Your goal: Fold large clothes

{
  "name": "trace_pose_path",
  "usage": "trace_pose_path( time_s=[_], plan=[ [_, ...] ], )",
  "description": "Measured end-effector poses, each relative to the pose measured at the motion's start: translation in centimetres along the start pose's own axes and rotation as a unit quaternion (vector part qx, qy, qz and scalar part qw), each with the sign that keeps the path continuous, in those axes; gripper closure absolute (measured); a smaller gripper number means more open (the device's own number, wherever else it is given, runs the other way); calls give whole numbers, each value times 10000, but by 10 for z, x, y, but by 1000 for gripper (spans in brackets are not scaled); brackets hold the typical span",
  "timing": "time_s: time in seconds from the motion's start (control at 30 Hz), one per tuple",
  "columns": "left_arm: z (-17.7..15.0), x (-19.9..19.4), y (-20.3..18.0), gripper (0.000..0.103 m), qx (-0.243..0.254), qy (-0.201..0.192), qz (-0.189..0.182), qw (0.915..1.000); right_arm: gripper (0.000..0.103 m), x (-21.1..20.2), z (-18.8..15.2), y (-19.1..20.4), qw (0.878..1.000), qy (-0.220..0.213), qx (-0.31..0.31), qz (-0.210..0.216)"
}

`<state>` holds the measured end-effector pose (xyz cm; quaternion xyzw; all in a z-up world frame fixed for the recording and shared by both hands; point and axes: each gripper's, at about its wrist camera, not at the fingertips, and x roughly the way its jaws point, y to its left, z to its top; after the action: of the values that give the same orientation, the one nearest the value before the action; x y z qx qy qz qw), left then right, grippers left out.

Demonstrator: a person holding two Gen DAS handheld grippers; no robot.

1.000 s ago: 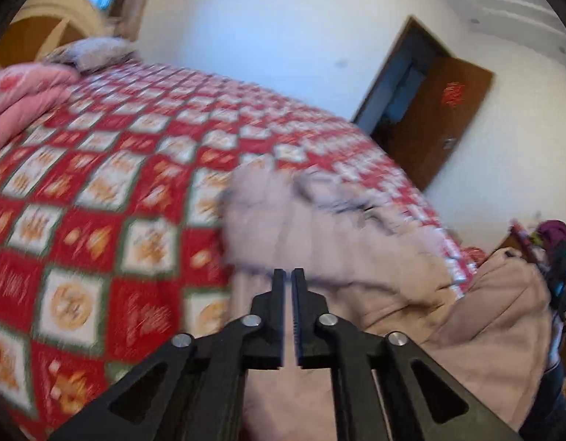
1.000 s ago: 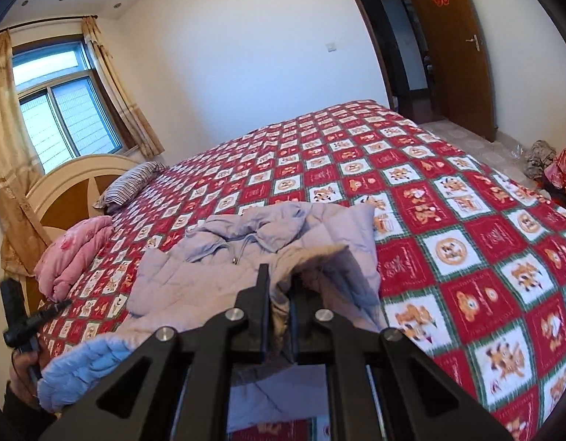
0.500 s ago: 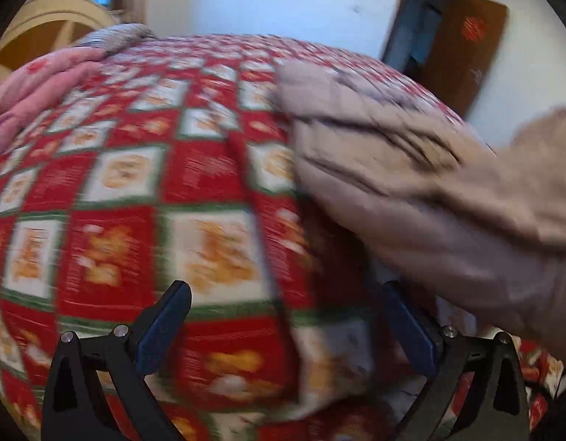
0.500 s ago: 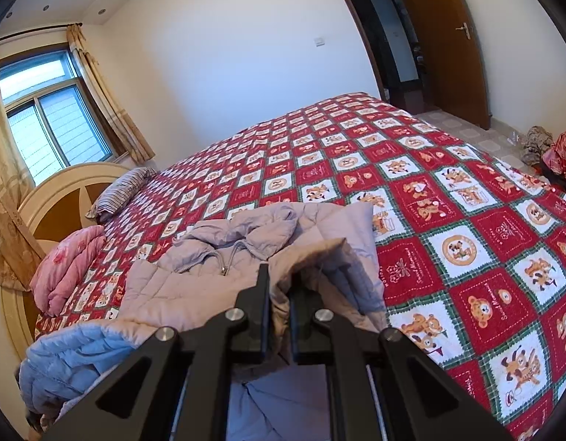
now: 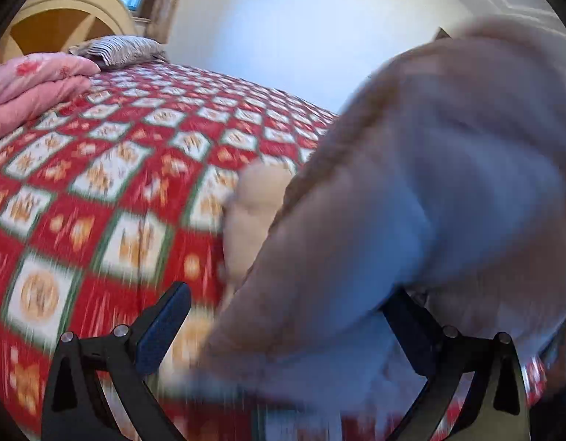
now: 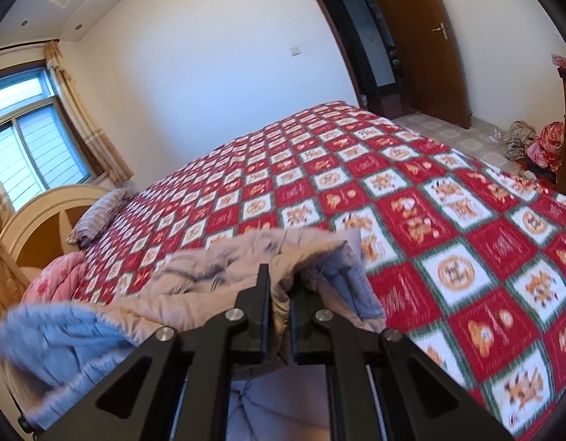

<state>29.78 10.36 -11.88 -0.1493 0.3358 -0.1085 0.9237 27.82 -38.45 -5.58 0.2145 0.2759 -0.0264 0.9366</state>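
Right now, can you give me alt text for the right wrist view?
The right hand-held gripper is shut on a fold of a beige padded jacket lying on a bed with a red patterned bedspread. A window and brown door stand beyond.

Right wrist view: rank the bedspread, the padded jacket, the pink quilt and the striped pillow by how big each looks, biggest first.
1. Bedspread, which fills most of the view.
2. Padded jacket, though it looms large partly because it is close to the camera.
3. Pink quilt.
4. Striped pillow, close to the quilt in apparent size, so their order is unsure.
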Motion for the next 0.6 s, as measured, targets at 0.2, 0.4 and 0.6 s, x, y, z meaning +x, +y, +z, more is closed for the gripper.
trace_pose_path(
  time_s=[0.2, 0.4, 0.6],
  plan=[
    [37, 50, 4, 1, -147, -22, 597, 9981, 57, 51, 27, -1, 9989, -79, 83, -460],
    [45, 23, -23, 1, 122, -517, 532, 9972, 23, 37, 3, 21, 9960, -270, -480, -709],
    [29, 34, -71, 1, 810, -555, 319, 9947, 18, 11, -55, 85, 9898, -239, -1387, 227]
  ],
)
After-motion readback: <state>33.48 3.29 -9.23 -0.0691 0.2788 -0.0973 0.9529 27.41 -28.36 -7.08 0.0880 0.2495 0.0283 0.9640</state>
